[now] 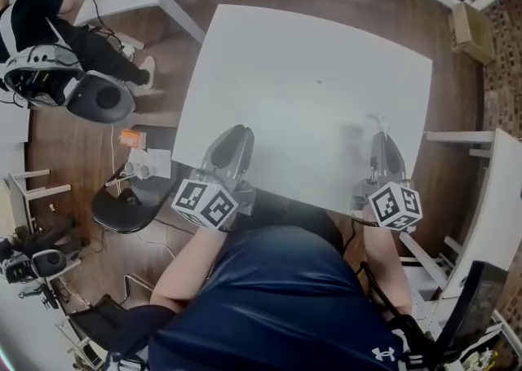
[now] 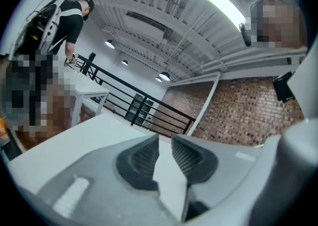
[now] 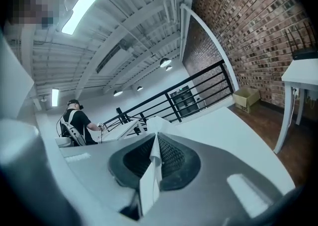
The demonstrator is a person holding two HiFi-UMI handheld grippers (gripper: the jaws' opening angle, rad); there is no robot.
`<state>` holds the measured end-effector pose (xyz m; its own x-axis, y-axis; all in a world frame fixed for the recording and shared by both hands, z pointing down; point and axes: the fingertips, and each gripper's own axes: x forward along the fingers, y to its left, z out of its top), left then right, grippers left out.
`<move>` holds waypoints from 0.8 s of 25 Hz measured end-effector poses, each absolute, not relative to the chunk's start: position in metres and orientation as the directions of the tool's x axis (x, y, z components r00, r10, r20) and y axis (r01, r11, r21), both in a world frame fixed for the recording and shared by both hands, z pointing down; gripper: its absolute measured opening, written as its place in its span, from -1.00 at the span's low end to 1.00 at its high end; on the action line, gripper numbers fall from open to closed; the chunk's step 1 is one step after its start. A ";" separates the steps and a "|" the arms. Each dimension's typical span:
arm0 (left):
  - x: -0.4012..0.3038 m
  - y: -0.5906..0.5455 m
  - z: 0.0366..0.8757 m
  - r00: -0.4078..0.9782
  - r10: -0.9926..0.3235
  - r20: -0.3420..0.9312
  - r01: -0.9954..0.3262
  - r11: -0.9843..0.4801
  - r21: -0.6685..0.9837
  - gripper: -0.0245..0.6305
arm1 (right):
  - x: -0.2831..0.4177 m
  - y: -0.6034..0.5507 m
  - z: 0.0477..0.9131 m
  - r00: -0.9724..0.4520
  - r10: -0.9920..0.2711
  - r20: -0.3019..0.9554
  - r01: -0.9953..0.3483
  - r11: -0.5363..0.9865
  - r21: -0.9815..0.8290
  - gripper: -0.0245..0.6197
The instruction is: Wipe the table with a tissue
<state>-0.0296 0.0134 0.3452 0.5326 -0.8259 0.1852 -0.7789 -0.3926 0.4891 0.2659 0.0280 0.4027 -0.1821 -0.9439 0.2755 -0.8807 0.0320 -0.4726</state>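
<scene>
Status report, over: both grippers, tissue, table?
Left gripper: jaws slightly apart. Right gripper: shut on tissue, at white table's near edge. No obstacle seen on it.

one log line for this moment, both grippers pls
left gripper: open, nothing gripped | right gripper: shut on tissue | table: both grippers at near edge

No legible words or nos. anywhere. Only brand mark: small white logo (image 1: 382, 353) low on the wearer's dark blue shirt (image 1: 277, 296), head view, a symbol w/o lettering. Left marker cube (image 1: 204, 202) and right marker cube (image 1: 395, 205) carry blk/wht square code patterns, no letters or digits. Small green-lit sign (image 2: 137, 102) above a far door, left gripper view, too small to read.
</scene>
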 end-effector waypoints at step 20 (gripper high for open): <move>-0.033 -0.054 0.419 0.560 -0.759 0.331 -0.769 -0.328 0.549 -0.69 | 0.254 -0.064 0.482 -0.184 -0.871 0.455 -0.936 0.015 -0.351 -0.88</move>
